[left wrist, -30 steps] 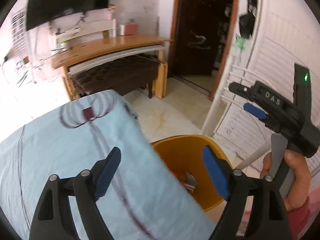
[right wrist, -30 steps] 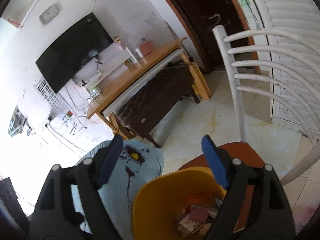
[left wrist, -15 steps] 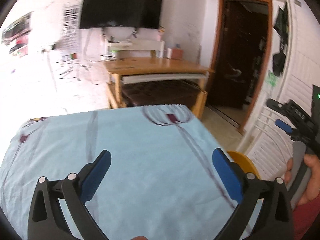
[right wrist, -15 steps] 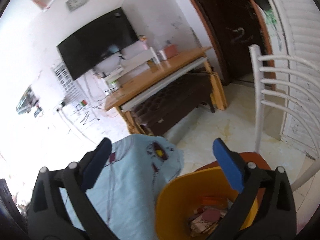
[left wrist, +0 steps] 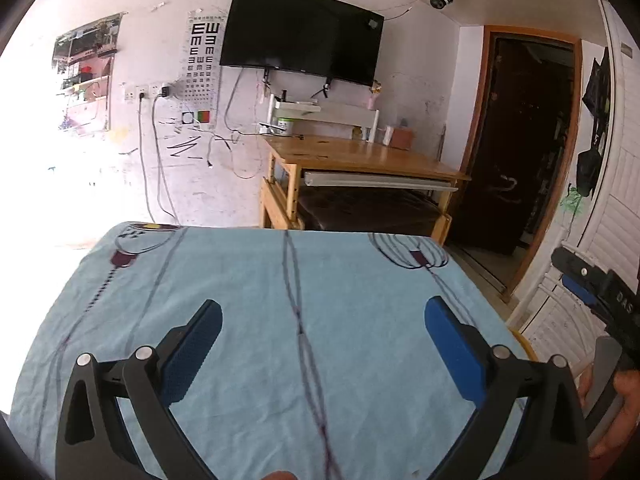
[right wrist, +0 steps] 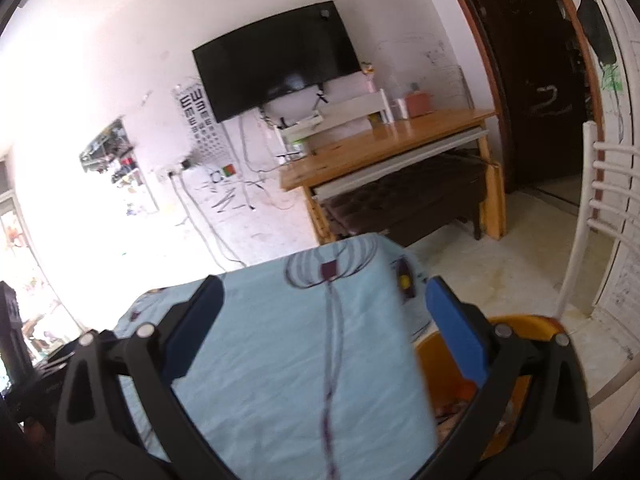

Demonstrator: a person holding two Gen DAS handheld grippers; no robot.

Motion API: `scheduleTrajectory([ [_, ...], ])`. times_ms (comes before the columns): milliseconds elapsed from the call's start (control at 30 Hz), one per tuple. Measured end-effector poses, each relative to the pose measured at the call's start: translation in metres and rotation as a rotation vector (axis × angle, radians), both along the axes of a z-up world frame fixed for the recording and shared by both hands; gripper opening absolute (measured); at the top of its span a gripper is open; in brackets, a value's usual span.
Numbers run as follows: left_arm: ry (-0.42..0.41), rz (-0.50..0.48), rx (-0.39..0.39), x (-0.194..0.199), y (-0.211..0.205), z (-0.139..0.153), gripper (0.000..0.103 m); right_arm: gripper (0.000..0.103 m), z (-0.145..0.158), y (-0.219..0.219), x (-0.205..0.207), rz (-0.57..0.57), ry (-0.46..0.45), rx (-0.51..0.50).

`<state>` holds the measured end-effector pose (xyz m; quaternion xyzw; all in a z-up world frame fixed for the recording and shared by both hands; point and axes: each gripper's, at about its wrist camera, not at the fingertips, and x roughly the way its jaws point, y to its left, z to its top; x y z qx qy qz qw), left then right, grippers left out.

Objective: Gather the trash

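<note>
The yellow trash bin [right wrist: 516,364] sits on the floor at the near right of the table, just beside its light-blue tablecloth [left wrist: 260,320]; I can make out scraps inside it, blurred. My right gripper [right wrist: 320,320] hangs over the cloth's right edge, jaws wide apart with nothing between them. My left gripper [left wrist: 320,336] is over the middle of the cloth, jaws equally apart and empty. Far off stand a wooden desk [left wrist: 360,156] and a wall-mounted television [left wrist: 300,36].
</note>
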<state>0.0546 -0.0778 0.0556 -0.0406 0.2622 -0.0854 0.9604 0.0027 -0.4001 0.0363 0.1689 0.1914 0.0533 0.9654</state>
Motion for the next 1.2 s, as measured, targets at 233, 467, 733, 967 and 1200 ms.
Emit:
scheduleTrajectory([
  [233, -0.017, 0.017, 0.015, -0.023, 0.021, 0.001, 0.096, 0.097, -0.007, 0.029, -0.023, 0.010, -0.023, -0.025],
  [467, -0.013, 0.028, 0.021, -0.032, 0.029, 0.000, 0.096, 0.097, -0.017, 0.051, -0.044, 0.002, -0.034, -0.063],
  [733, -0.006, 0.020, 0.025, -0.034, 0.029, -0.002, 0.096, 0.097, -0.022, 0.071, -0.044, 0.039, -0.012, -0.116],
  [967, 0.003, 0.018, 0.025, -0.032, 0.029, -0.003, 0.096, 0.097, -0.024, 0.077, -0.042, 0.047, 0.004, -0.135],
  [1200, 0.009, 0.020, 0.025, -0.033, 0.031, -0.006, 0.096, 0.097, -0.025, 0.079, -0.041, 0.050, 0.008, -0.137],
])
